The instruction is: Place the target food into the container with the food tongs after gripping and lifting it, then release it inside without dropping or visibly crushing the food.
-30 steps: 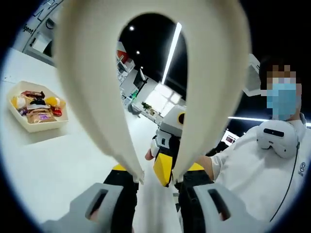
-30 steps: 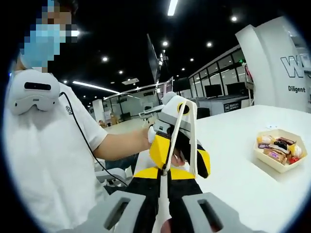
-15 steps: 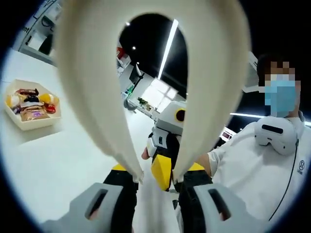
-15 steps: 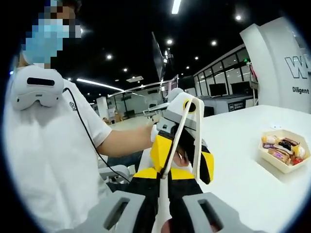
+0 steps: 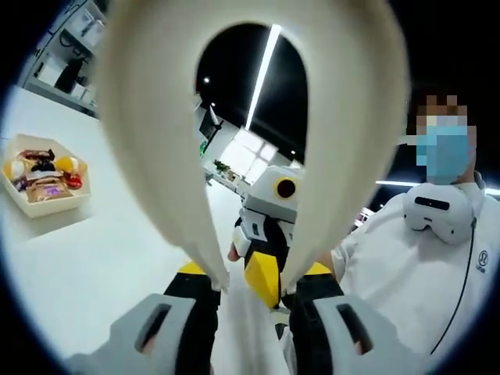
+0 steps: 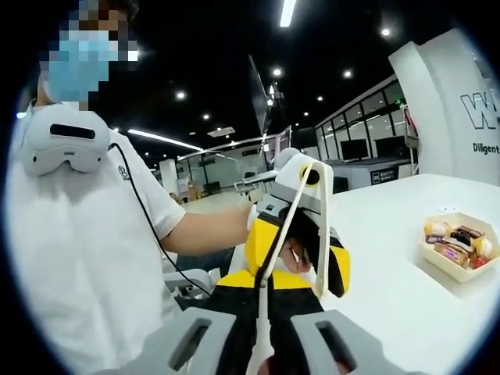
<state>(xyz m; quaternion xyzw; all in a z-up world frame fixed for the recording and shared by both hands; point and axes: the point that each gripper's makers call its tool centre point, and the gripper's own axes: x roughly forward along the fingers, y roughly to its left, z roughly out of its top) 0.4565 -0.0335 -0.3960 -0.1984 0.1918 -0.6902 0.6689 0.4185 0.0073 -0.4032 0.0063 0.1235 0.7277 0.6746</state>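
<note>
The cream food tongs (image 5: 156, 156) rise from between my left gripper's (image 5: 254, 289) jaws, their two arms spreading wide and joining in an arch overhead. My left gripper is shut on their lower ends. In the right gripper view the same tongs (image 6: 291, 211) show edge-on as a thin cream strip coming up from my right gripper (image 6: 263, 344), which is shut on it. The strip leans against the yellow-and-white left gripper (image 6: 297, 234). A cream tray of wrapped snacks (image 5: 43, 183) sits far off on the white table (image 5: 101, 266); the tray (image 6: 457, 250) lies at the right.
A person in a white shirt (image 6: 70, 258) with a headset around the neck holds both grippers above the table's near end. The white table (image 6: 398, 305) stretches toward the tray. A dark hall with ceiling lights lies behind.
Both views have drifted slightly, so the tray sits a little further left in the left gripper view. The tongs stay held the same way.
</note>
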